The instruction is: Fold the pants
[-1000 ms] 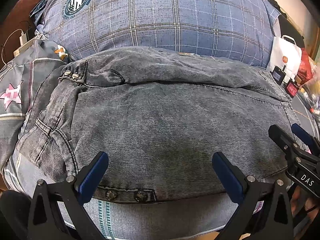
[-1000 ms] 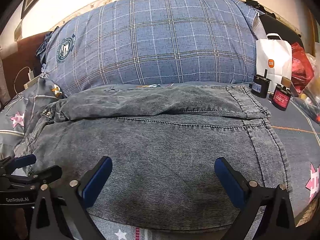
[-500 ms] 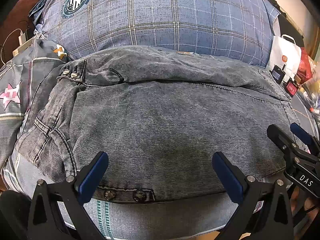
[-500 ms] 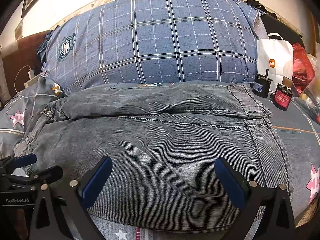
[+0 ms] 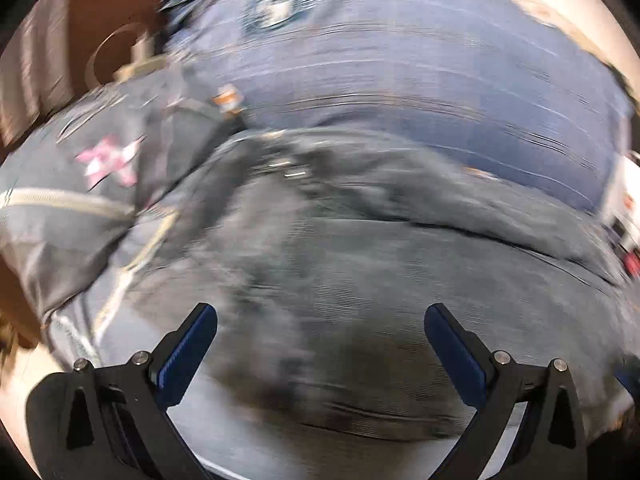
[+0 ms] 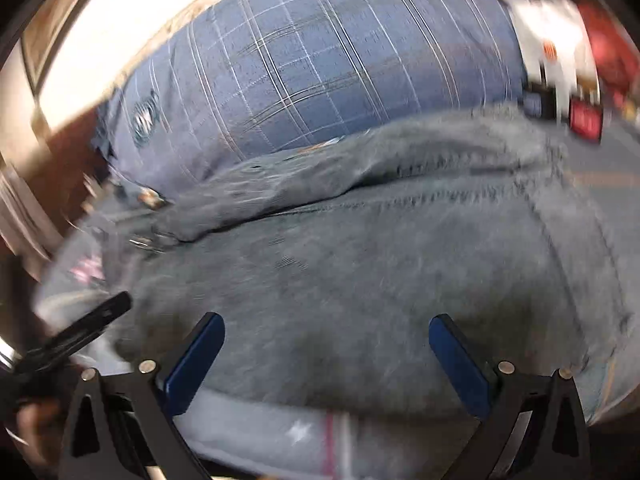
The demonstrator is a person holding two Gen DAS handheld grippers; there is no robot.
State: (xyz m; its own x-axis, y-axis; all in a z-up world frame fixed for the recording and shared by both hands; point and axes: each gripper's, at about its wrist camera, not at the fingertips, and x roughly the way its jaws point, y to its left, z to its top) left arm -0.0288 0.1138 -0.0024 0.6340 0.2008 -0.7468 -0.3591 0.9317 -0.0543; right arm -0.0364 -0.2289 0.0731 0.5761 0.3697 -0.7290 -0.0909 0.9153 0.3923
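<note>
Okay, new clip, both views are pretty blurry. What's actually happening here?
A person with a gripper in each hand is folding a pair of grey jeans laid on a bed in front of a large blue plaid pillow. The pants look already folded into a compact bundle. Both the left gripper and the right gripper are open above the fabric's near edge and hold nothing. The heavy blur suggests the cameras are moving fast. A white bag shows at the far right.
</note>
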